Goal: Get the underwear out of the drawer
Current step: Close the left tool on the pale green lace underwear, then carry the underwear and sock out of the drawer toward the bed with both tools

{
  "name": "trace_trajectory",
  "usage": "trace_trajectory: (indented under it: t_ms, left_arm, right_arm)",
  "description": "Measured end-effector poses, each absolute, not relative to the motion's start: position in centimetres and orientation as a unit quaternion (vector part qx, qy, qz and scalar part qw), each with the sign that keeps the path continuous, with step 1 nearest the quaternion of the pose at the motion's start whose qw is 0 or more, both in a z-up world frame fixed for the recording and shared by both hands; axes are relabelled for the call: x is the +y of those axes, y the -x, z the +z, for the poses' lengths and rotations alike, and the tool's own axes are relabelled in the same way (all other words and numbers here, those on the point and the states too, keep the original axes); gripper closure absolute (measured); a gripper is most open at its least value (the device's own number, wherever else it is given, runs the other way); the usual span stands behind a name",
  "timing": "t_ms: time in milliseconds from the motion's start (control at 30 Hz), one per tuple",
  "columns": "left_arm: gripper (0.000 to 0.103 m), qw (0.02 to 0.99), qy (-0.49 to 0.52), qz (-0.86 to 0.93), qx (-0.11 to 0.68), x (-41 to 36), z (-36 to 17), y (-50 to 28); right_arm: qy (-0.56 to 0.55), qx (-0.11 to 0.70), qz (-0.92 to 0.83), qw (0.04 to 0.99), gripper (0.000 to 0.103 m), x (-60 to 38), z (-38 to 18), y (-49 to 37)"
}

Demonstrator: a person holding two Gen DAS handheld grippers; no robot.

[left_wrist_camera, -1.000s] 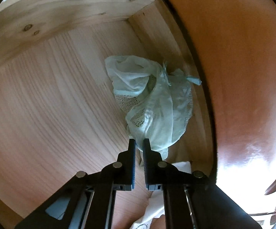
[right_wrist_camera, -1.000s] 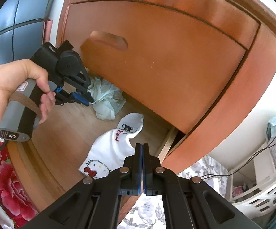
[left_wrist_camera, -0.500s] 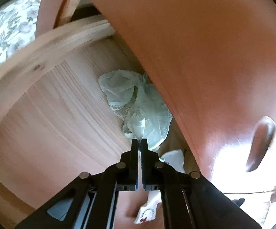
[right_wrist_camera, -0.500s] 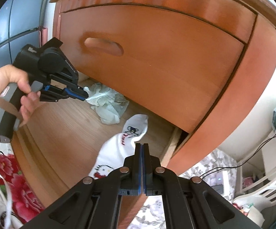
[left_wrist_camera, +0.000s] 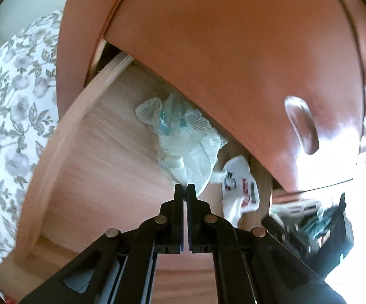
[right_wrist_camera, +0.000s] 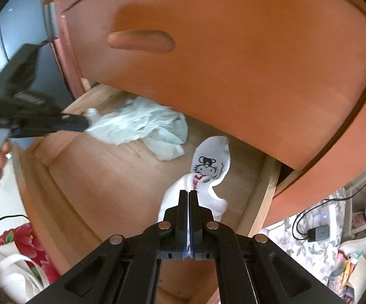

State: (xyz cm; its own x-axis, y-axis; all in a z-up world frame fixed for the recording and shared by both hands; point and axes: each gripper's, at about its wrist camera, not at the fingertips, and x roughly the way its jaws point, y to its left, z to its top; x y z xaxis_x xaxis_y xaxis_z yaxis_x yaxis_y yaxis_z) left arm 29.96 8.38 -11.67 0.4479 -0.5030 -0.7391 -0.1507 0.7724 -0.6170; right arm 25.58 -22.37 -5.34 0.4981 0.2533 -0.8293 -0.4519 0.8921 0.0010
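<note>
the pale green underwear [left_wrist_camera: 190, 139] is clamped in the left gripper [left_wrist_camera: 185, 190] and being lifted off the drawer [right_wrist_camera: 86, 177] floor near its back edge. the right gripper [right_wrist_camera: 188, 197] is clenched on the white sock [right_wrist_camera: 208, 167]. next, the underwear must be carried clear over the drawer's front edge.

Left gripper [right_wrist_camera: 81, 126] motion-blurred.

Floral fabric [left_wrist_camera: 13, 106], white with grey leaves, left of the cabinet; the same print [right_wrist_camera: 307, 240] lower right in the right view. On it, a dark charger [right_wrist_camera: 318, 233] with a black cable [right_wrist_camera: 355, 192]. White basket [right_wrist_camera: 360, 243] at the right edge. Red-flowered cloth [right_wrist_camera: 28, 238] and white bag [right_wrist_camera: 13, 278] lower left. Dark panels [right_wrist_camera: 10, 35] upper left.
</note>
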Motion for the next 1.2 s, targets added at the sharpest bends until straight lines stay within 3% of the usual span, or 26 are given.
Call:
trace_trajectory:
  t_ms: [100, 233, 267, 333, 600, 700, 767, 800, 833, 1200]
  left_arm:
    - [0.102, 0.787, 0.311, -0.125, 0.518, 9.2, -11.5, -29.3]
    - [0.102, 0.788, 0.301, -0.133, 0.520, 9.7, -10.4, -27.4]
    - [0.102, 0.787, 0.302, -0.134, 0.520, 9.9, -10.3, -27.4]
    - [0.102, 0.786, 0.303, -0.137, 0.521, 10.4, -10.1, -27.0]
    - [0.102, 0.783, 0.309, -0.138, 0.522, 9.5, -11.7, -27.5]
    - [0.102, 0.780, 0.312, -0.139, 0.524, 9.9, -11.8, -27.4]
    - [0.102, 0.780, 0.311, -0.140, 0.526, 9.9, -11.8, -27.2]
    - [0.102, 0.779, 0.311, -0.139, 0.526, 9.9, -11.8, -27.1]
    - [0.102, 0.779, 0.311, -0.137, 0.526, 9.9, -11.8, -27.0]
    - [0.102, 0.809, 0.308, -0.145, 0.479, 10.2, -6.7, -24.2]
  right_arm:
    - [0.106, 0.471, 0.199, 0.853, 0.091, -22.4, -6.0, -26.6]
    - [0.117, 0.477, 0.198, 0.848, 0.087, -22.2, -6.3, -27.1]
    - [0.122, 0.478, 0.195, 0.847, 0.083, -22.1, -6.3, -27.2]
    - [0.129, 0.484, 0.188, 0.845, 0.063, -22.2, -6.6, -27.4]
    - [0.160, 0.501, 0.181, 0.831, 0.063, -21.7, -7.6, -28.8]
    - [0.167, 0.517, 0.180, 0.820, 0.064, -21.4, -8.3, -29.5]
    - [0.179, 0.521, 0.178, 0.815, 0.081, -21.1, -8.8, -29.6]
    - [0.183, 0.520, 0.179, 0.815, 0.096, -21.0, -8.8, -29.6]
    - [0.184, 0.521, 0.178, 0.814, 0.099, -21.0, -8.8, -29.6]
    - [0.167, 0.468, 0.189, 0.847, 0.100, -20.9, -2.7, -25.3]
